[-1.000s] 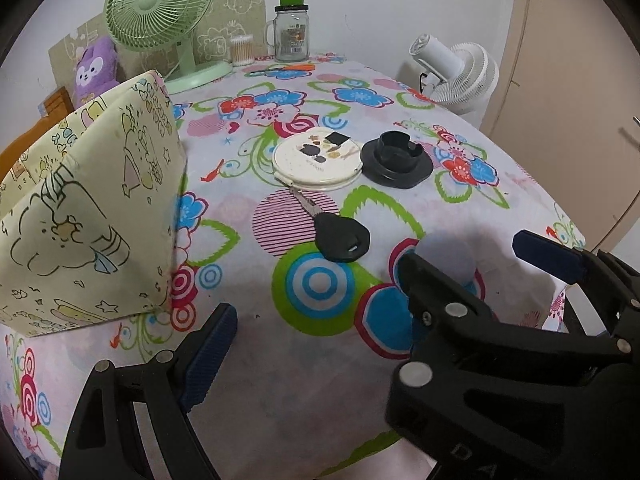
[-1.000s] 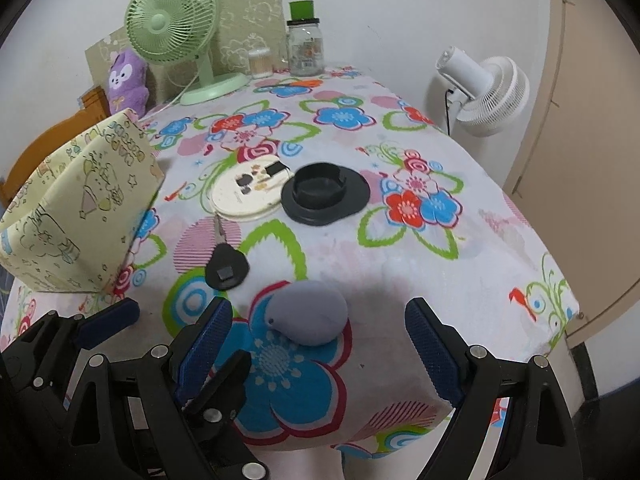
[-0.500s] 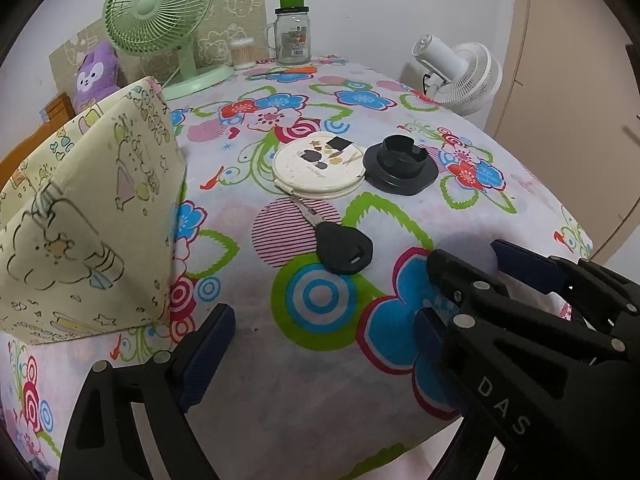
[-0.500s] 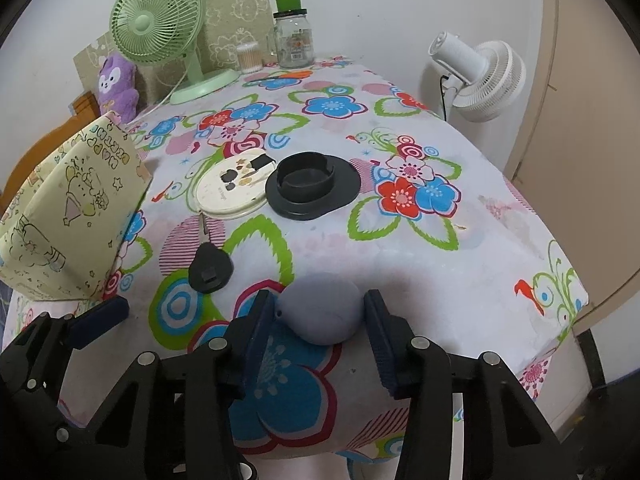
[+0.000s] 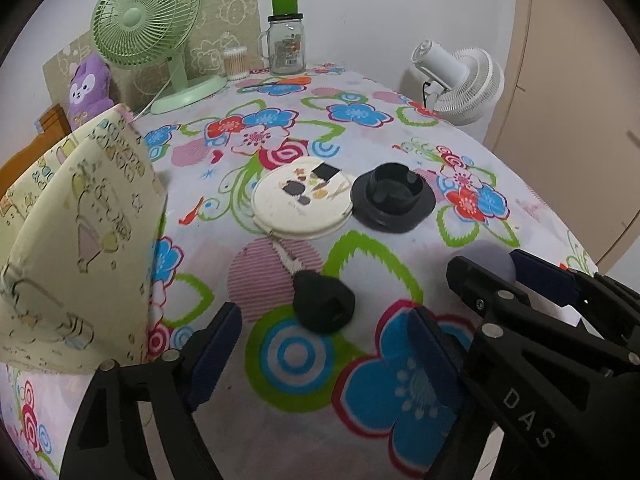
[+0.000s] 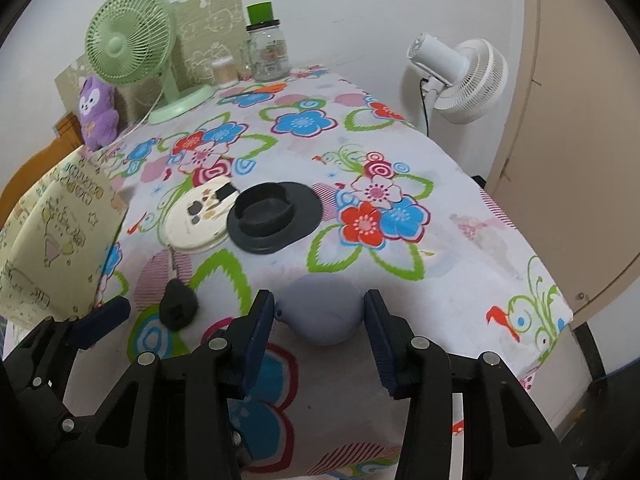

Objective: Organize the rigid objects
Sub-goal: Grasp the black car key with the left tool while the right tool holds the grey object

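A grey rubber bulb (image 6: 320,308) rests near the table's front edge, and my right gripper (image 6: 318,304) is shut on it, one blue pad against each side. In the left wrist view the bulb (image 5: 490,254) peeks out above the right gripper (image 5: 505,270). A black-headed key (image 5: 324,304) lies on the flowered cloth between the fingertips of my left gripper (image 5: 324,318), whose jaws are closing. Neither pad touches the key. A white round lid (image 5: 300,208) and a black round ashtray-like piece (image 5: 392,200) sit side by side behind the key.
A yellow cartoon-print fabric box (image 5: 72,240) stands at the left. At the back are a green fan (image 5: 148,16), a glass jar (image 5: 285,46), a swab tub and a purple plush (image 5: 86,88). A white fan (image 6: 460,76) stands beyond the table's right edge (image 6: 552,320).
The right gripper went from wide open around the grey bulb to shut on it. The left gripper moved up to the key and its fingers drew closer together.
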Motion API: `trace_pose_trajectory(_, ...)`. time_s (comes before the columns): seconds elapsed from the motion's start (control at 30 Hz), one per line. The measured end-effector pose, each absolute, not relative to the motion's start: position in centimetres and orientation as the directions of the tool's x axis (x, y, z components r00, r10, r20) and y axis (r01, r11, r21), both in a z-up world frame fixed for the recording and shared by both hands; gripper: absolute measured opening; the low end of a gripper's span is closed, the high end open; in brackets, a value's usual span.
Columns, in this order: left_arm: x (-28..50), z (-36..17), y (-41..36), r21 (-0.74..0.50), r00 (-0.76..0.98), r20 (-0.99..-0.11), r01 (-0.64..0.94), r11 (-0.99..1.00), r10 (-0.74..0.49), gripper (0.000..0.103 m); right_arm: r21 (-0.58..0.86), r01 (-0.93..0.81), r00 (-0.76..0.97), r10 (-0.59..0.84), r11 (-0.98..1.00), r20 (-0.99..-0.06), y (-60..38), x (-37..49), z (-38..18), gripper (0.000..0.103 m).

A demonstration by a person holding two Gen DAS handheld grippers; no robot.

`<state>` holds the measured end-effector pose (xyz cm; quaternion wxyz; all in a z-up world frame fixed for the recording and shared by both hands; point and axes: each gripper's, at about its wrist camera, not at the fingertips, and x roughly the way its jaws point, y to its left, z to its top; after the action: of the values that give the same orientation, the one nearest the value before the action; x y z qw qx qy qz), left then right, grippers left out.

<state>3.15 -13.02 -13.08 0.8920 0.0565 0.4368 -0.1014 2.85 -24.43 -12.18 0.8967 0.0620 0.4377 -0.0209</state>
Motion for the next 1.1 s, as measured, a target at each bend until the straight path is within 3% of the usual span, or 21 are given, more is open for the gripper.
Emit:
trace_pose_trajectory(0.2,4.0,-13.2,-13.2,0.029,0.608,-0.786,0.215,0.976,-0.11,0.078,0.114,0.107,0.612,0.025,0.988,-0.79,-24.9,3.5,-12.4,0.049)
trace_pose_trajectory(0.37,4.2,-13.1,-13.4,-0.007,0.597,-0.788,0.239,0.971,-0.153,0.06,0.114,0.104,0.615,0.027,0.988,-0.788,-24.8,3.9,-12.3,0.05)
trace_pose_trajectory(0.73,4.5,-13.0,-13.4,-0.017,0.6,-0.783,0.239,0.971,-0.161,0.035,0.112,0.106,0.618,0.023,0.988,-0.786,-24.7,4.2,-12.0,0.05)
trace_pose_trajectory(1.1,3.9,-12.8,-12.7,-0.019,0.595,-0.789,0.223,0.975,-0.151,0.034,0.109,0.1,0.622,0.024,0.989,-0.783,-24.1,3.8,-11.6,0.05)
